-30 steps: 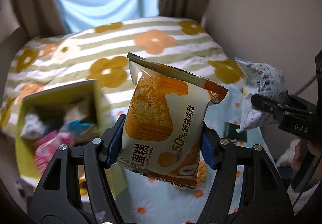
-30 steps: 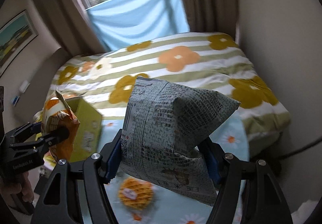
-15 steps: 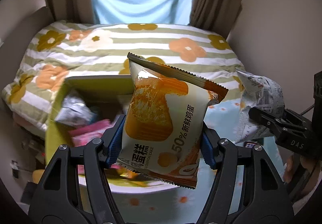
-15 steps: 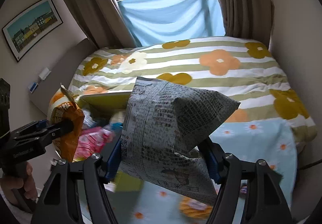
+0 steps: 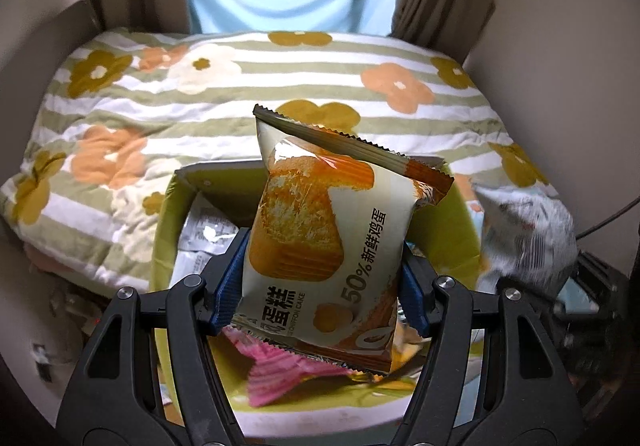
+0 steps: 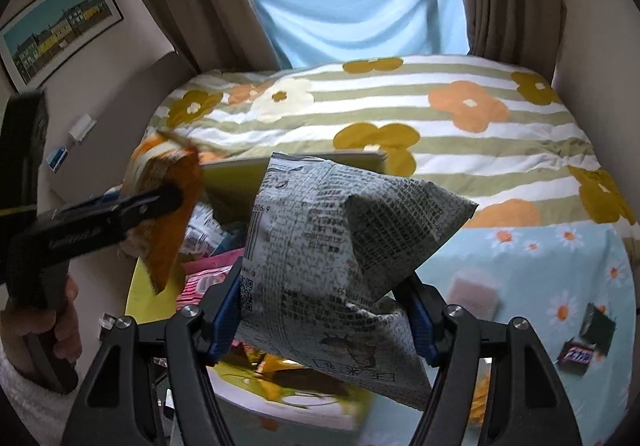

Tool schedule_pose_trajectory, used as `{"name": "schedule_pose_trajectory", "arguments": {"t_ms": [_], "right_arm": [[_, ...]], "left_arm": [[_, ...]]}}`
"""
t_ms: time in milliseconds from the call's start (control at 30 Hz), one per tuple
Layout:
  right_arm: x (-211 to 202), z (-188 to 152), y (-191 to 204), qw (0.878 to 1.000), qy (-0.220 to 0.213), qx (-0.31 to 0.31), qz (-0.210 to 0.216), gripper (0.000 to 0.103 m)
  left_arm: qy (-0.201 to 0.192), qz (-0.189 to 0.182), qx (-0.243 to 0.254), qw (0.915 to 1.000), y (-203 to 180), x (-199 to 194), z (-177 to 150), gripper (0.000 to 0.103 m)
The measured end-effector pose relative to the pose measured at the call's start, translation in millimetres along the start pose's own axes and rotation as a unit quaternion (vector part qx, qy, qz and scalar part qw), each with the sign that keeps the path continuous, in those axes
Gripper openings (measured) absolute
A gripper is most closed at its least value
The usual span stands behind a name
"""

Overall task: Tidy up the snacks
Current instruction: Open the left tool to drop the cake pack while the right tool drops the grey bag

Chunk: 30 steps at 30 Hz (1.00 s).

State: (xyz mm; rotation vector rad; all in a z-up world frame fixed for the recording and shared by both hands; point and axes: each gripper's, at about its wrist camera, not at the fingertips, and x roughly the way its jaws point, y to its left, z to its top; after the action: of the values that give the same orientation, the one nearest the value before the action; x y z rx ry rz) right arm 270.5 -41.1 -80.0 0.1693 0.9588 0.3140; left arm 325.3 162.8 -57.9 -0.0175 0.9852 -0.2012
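Box (image 5: 168,213) contents mostly hidden behind cake packet (image 5: 320,242); neighbouring grey packet (image 5: 528,234) blurred

Cake packet (image 5: 328,238) in left gripper (image 5: 320,286)

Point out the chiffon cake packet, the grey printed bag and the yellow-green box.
chiffon cake packet (image 5: 320,246), left wrist view, printed front.
grey printed bag (image 6: 340,246), right wrist view, text-covered face.
yellow-green box (image 5: 164,238), left wrist view, left wall.

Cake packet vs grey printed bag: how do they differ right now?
The cake packet is orange and cream with a cake picture; the grey printed bag is covered in dense black text. The cake packet lies fairly flat, the grey printed bag puffs into a peaked shape. Left gripper holds the packet, right gripper the bag. Both hang above the green box.
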Motion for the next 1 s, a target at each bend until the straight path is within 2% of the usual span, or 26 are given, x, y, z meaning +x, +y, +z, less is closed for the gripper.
{"name": "schedule_pose_trajectory", "arguments": {"t_ms": [233,267,333,367,400,467,567,733,900,967,1000], "right_arm": [[22,-3,8,1.0,0.026,0.006,-0.011,0.066],[25,-2,7,0.999,0.03,0.006,-0.011,0.066],[29,-2,8,0.999,0.034,0.003,-0.01,0.066],[31,-2,8,0.999,0.035,0.001,-0.01,0.066],[34,-1,8,0.999,0.037,-0.002,-0.009,0.066],[37,-1,8,0.999,0.04,-0.002,-0.005,0.066],[41,-3,10,0.999,0.047,-0.005,0.003,0.066],[48,-6,22,0.998,0.06,-0.029,0.013,0.066],[53,-6,35,0.996,0.066,-0.046,0.035,0.067],[53,-6,43,0.995,0.063,-0.061,0.041,0.074],[52,-7,46,0.995,0.057,-0.067,0.043,0.091]], "left_arm": [[0.04,-0.003,0.018,0.999,9,38,8,0.063],[0.043,-0.003,0.015,0.9989,10,42,8,0.066],[0.042,-0.009,0.01,0.999,11,46,9,0.08],[0.039,-0.007,0.01,0.9992,11,47,9,0.097],[0.03,0.001,0.012,0.9995,11,45,9,0.103],[0.017,0.01,0.015,0.9997,11,38,8,0.103],[0.021,0.025,0.005,0.9995,18,32,3,0.103],[0.021,0.015,-0.041,0.9988,39,19,-15,0.103],[0.017,0.032,-0.055,0.9978,52,10,-30,0.103],[0.015,0.037,-0.061,0.9973,56,4,-34,0.103],[0.012,0.038,-0.065,0.9971,59,-1,-37,0.103]]}}
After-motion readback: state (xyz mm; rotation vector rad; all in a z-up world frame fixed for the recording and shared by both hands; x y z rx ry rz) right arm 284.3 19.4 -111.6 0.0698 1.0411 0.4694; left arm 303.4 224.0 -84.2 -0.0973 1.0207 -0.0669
